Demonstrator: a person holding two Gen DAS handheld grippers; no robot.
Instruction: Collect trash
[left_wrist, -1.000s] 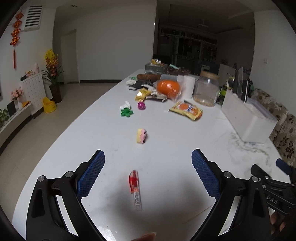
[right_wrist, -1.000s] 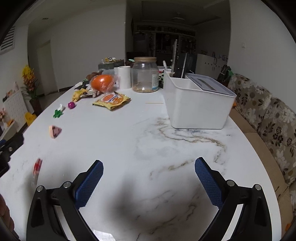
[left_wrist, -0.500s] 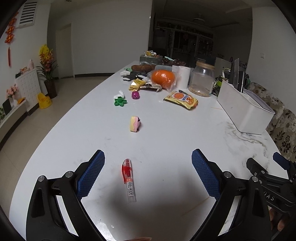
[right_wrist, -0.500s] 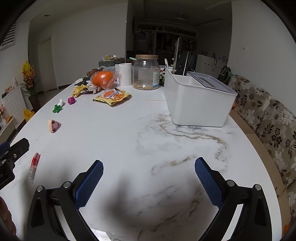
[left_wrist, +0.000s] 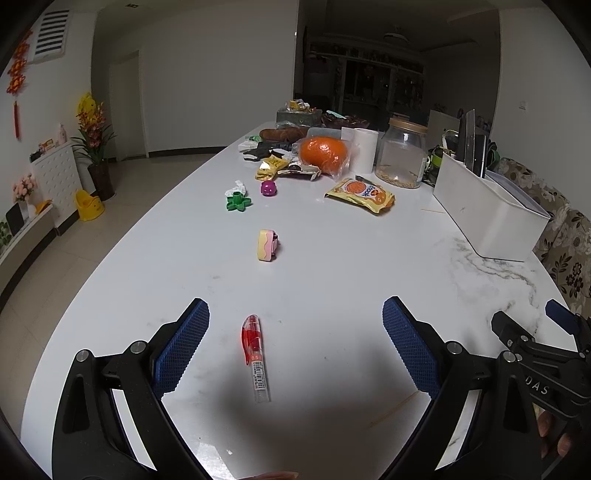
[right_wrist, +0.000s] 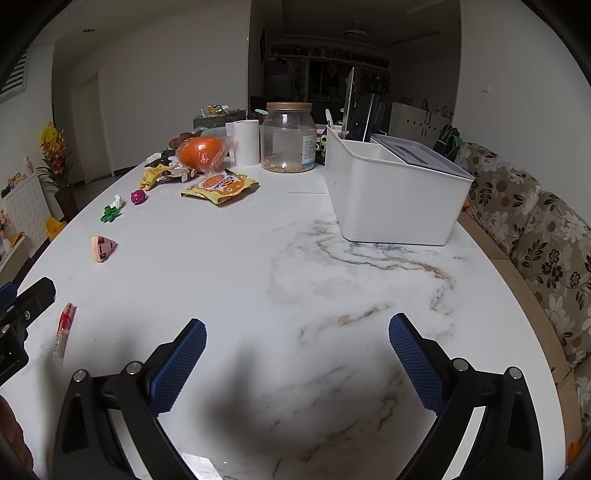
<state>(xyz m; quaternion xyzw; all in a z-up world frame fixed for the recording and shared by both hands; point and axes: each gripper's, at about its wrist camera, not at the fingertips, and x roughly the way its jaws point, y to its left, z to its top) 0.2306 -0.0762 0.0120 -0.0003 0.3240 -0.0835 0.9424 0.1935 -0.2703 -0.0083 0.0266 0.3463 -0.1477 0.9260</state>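
Observation:
My left gripper (left_wrist: 295, 332) is open and empty above the white marble table (left_wrist: 332, 266). A red and clear pen (left_wrist: 253, 354) lies on the table between its fingers; it also shows in the right wrist view (right_wrist: 63, 330). A pink and yellow eraser-like piece (left_wrist: 267, 245) lies further ahead. Beyond are a green toy (left_wrist: 238, 201) with a white paper scrap, a purple ball (left_wrist: 268, 188), a yellow snack packet (left_wrist: 361, 195) and small wrappers (left_wrist: 273, 165). My right gripper (right_wrist: 297, 347) is open and empty over bare table.
A white bin (right_wrist: 391, 195) stands at the right, with a sofa (right_wrist: 535, 229) behind it. A glass jar (right_wrist: 289, 137), a paper roll (right_wrist: 246, 142) and a bagged orange (right_wrist: 201, 153) stand at the far end. The table's left edge drops to the floor.
Both grippers have drawn back and risen slightly. The pen now sits further forward between the left fingers. Both stay open.

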